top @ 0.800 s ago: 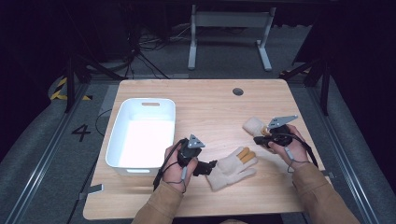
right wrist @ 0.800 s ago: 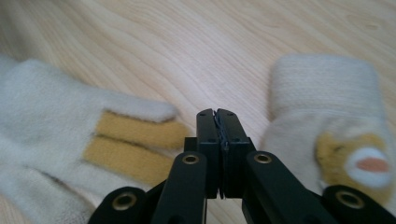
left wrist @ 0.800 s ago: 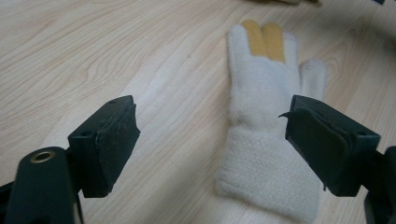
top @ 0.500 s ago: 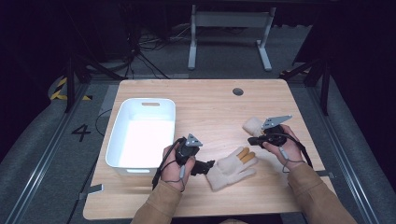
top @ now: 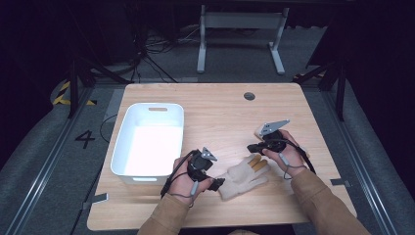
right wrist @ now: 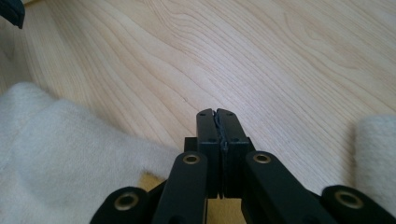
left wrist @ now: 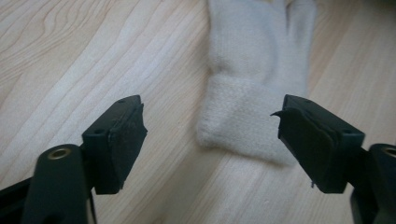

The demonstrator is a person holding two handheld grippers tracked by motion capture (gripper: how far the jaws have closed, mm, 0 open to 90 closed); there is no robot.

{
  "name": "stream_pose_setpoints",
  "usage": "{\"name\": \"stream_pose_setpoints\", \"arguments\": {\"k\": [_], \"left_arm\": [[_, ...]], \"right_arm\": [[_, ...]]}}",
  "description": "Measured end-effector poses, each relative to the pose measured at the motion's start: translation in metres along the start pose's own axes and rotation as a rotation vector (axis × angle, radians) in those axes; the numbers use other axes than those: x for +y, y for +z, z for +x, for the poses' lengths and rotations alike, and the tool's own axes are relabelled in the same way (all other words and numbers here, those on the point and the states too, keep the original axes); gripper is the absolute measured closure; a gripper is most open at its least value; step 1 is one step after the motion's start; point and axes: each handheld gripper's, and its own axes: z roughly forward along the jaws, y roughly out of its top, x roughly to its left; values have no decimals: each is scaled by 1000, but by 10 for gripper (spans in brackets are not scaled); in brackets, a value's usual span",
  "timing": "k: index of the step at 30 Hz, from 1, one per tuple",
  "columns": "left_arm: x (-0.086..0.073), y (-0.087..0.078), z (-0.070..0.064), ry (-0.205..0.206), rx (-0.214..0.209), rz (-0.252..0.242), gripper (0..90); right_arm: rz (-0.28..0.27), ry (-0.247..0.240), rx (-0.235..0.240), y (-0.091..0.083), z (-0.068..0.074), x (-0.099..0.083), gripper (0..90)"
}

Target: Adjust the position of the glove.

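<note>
- While the left tool (left wrist: pixel 212 140) stays low at the near tabletop (top: pixel 220 112) edge with its jaws spread wide either side of the glove's cuff, nothing is gripped yet.
- Cream glove (top: pixel 242 176) lies flat on the wood between both hands — it has not shifted.
- Right tool (top: pixel 254 147), jaws pressed together and empty, has slid in from the far right to the glove's fingertips.
- White bin (top: pixel 149 142) sits apart at left — likely the destination.

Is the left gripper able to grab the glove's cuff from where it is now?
Probably yes. The left gripper is open, its jaws wide to either side of the glove, whose cuff lies on the bare table just ahead with nothing between them.
</note>
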Motion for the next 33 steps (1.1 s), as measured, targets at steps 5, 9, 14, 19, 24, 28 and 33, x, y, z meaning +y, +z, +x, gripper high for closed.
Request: {"name": "stream_pose_setpoints", "arguments": {"k": [5, 9, 14, 19, 24, 28, 33], "left_arm": [[-1, -1, -3, 15, 1, 24, 332], [-2, -2, -9, 71, -38, 33, 612], [-1, 4, -18, 107, -111, 90, 821], [-1, 16, -22, 115, -150, 110, 890], [0, 22, -28, 132, -169, 121, 890], [-1, 27, -28, 128, -160, 127, 896], [0, 28, -26, 125, -114, 117, 896]], "right_arm": [[4, -16, 6, 6, 2, 4, 898], [22, -21, 11, 12, 4, 5, 898], [28, -27, 11, 14, 5, 4, 898], [28, -23, 12, 13, 4, 4, 898], [28, -27, 13, 14, 3, 3, 898], [28, -29, 12, 15, 4, 3, 898], [23, -25, 7, 13, 3, 3, 898]]}}
